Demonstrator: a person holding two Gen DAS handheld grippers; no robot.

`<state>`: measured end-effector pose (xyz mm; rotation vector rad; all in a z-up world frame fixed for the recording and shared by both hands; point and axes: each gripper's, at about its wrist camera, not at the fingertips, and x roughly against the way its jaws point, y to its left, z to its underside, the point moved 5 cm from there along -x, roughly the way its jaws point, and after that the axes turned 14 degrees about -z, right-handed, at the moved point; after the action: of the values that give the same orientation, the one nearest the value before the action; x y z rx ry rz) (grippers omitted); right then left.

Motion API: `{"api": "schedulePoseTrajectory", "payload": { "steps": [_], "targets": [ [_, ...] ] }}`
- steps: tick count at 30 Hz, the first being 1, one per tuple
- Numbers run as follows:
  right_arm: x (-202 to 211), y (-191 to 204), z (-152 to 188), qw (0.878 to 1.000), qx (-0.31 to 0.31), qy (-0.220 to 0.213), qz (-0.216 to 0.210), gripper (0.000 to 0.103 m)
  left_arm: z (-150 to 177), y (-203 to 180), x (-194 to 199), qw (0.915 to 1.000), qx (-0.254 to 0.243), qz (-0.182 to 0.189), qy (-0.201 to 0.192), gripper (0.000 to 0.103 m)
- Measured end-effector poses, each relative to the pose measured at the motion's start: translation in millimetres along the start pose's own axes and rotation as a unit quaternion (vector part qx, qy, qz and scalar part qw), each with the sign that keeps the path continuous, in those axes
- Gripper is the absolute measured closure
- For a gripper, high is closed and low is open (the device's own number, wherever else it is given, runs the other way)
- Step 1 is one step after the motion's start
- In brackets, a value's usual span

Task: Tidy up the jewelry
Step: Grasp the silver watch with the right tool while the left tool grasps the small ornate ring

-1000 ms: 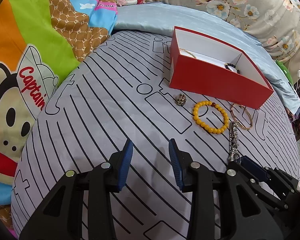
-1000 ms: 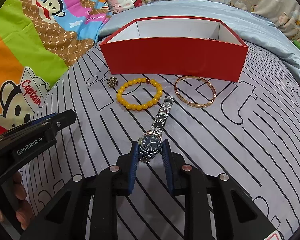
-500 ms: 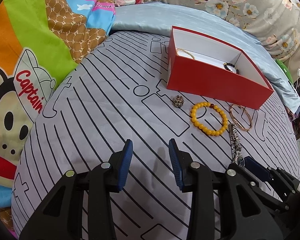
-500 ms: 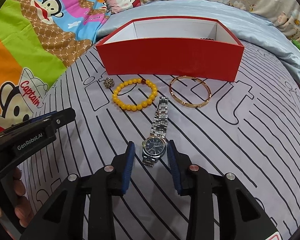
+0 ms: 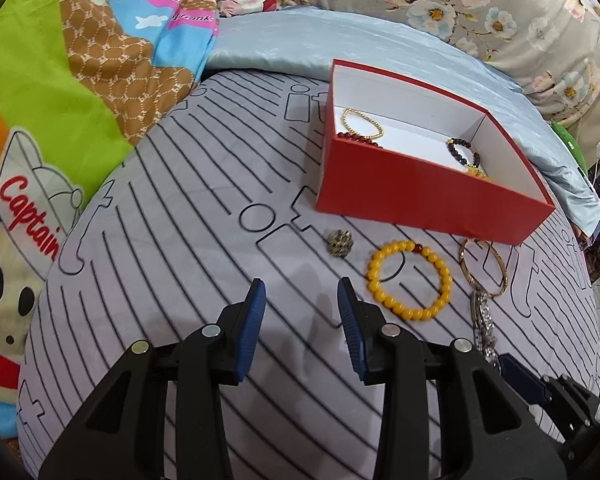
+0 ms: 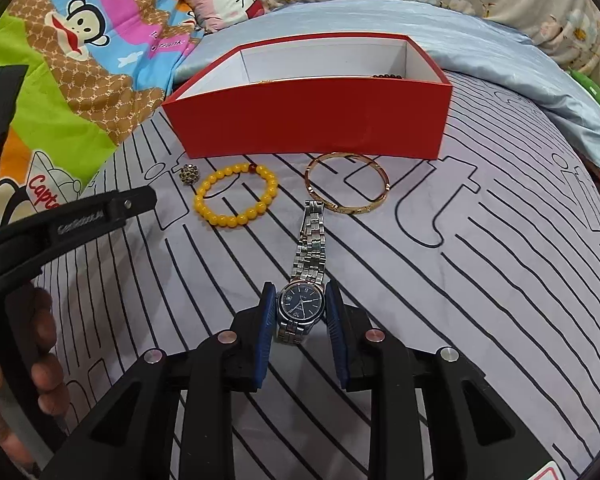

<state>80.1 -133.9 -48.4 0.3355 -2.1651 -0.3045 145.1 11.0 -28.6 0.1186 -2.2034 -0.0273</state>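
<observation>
Watch (image 6: 302, 307) flat on striped bedspread (image 6: 480, 280), case pinched between pads of my right gripper (image 6: 300, 300). Left gripper (image 5: 301, 294) spread wide, holding nothing. Step: pickup. Next, by my reckoning: lift clear of gold bangle (image 6: 347, 182), carry over near wall of red box (image 6: 308, 120), release inside

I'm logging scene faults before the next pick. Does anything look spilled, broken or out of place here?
Nothing stands out. The watch sits between the right gripper pads, its band straight. The yellow bead bracelet, gold bangle and brooch lie flat before the upright red box.
</observation>
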Motion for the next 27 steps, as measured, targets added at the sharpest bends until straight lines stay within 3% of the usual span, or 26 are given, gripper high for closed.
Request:
{"api": "schedulePoseTrajectory", "payload": {
  "steps": [16, 18, 20, 27],
  "targets": [
    [0.7, -11.8, -4.5, 1.0, -0.011, 0.0, -0.016, 0.079, -17.7, -30.2, -30.7, 1.0, -0.008, 0.004, -0.004, 0.069],
    [1.0, -12.2, -4.4, 1.0, -0.011, -0.001, -0.016, 0.079, -17.9, -29.9, -31.0, 0.9999, -0.008, 0.002, -0.007, 0.073],
    [1.1, -12.5, -4.5, 1.0, -0.01, -0.001, -0.017, 0.079, -17.2, -29.9, -30.7, 0.9999, -0.011, 0.001, -0.008, 0.083],
    [3.8, -11.8, -5.0, 1.0, -0.013, -0.003, -0.022, 0.079, -14.5, -27.4, -27.3, 0.9999, -0.012, 0.006, -0.006, 0.086]
  ]
}}
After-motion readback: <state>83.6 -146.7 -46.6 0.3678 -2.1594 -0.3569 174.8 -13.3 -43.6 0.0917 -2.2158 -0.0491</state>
